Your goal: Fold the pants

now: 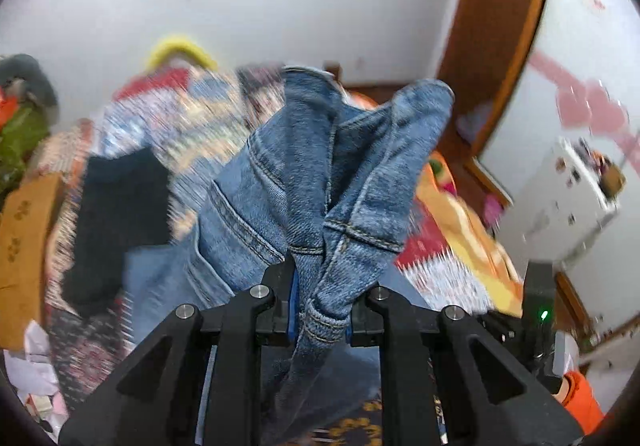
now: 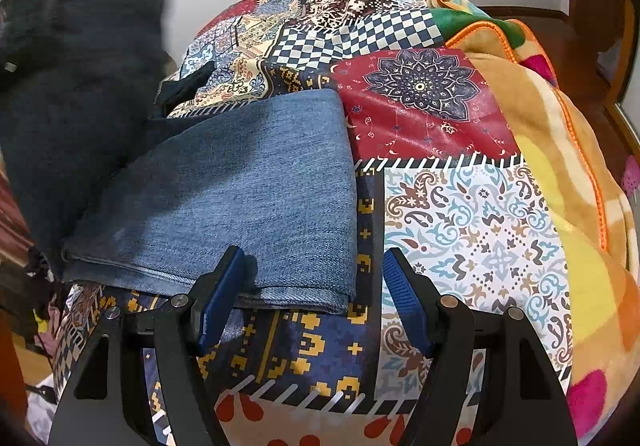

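The left tool (image 1: 320,320) pinches bunched jeans (image 1: 320,173) at the waistband; heavy, limp denim. The right tool (image 2: 310,286) gapes wide over the bed's (image 2: 480,230) near edge; grip seams.

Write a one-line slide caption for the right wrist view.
Open right gripper poised at the hem of the blue jeans lying on a patchwork bedspread.

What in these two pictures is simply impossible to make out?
- Left wrist view: the bed cover is motion-blurred, its pattern unreadable.
- Left wrist view: the jeans hide the left gripper pads' contact and the bed behind.
- Right wrist view: the dark blurred cloth is cut by the left edge; unidentifiable.
- Right wrist view: the open right gripper hides the denim hem partly.
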The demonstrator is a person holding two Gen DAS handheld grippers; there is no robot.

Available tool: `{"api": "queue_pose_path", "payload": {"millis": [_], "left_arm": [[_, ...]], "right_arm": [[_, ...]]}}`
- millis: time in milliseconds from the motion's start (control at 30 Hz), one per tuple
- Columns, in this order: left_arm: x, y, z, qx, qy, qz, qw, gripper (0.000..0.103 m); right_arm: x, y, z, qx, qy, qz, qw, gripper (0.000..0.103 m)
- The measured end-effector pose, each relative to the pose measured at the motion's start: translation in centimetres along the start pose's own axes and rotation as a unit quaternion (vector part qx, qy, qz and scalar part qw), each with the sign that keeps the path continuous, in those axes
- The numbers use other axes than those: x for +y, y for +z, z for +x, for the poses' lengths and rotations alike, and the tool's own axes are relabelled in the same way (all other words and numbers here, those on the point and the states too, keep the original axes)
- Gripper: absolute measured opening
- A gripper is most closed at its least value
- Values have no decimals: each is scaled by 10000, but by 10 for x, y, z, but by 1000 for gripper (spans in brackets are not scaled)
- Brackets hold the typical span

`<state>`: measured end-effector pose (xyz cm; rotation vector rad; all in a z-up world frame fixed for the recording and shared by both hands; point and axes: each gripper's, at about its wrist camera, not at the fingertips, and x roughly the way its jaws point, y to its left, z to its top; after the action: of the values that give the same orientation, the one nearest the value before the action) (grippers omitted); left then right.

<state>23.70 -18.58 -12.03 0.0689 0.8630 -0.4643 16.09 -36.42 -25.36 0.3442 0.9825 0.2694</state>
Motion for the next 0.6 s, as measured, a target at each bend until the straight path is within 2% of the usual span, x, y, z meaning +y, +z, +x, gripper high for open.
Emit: {"api": "queue_pose_path", "payload": {"millis": [133,233,300,333,467,500,533,567,600], "left_arm": [[-12,-20,43,694,-162,65,9974,17],[-17,-34,61,1026,-212,88,9945,18],[-23,-41,69,1112,-184,150,9935,18],[-24,-43,71,1129,-171,194,9933,23],[-28,-43,70,1279,-184,237,9913,29],[-29,-41,69,1301,-225,236,9910,36],[-26,-37,72,1341,-254,199,9904,62],[-24,-37,68,1344,-345,122,9903,77],[-23,-37,63,1252,-442,74,9911,80]], "right_arm": [[-3,-1,-1,-7,91,49,9999,68],[-3,-3,-2,-16,129,68,9999,68],[-4,-3,-3,-18,149,64,9999,68],[-3,-4,-4,-17,153,67,9999,68],[-2,-3,-5,-13,147,73,9999,68],[-1,-3,-6,-15,133,69,9999,68],[-1,-4,-7,-19,118,62,9999,68],[-1,-3,-9,-21,111,53,9999,68],[1,-4,-11,-15,111,33,9999,68]]}}
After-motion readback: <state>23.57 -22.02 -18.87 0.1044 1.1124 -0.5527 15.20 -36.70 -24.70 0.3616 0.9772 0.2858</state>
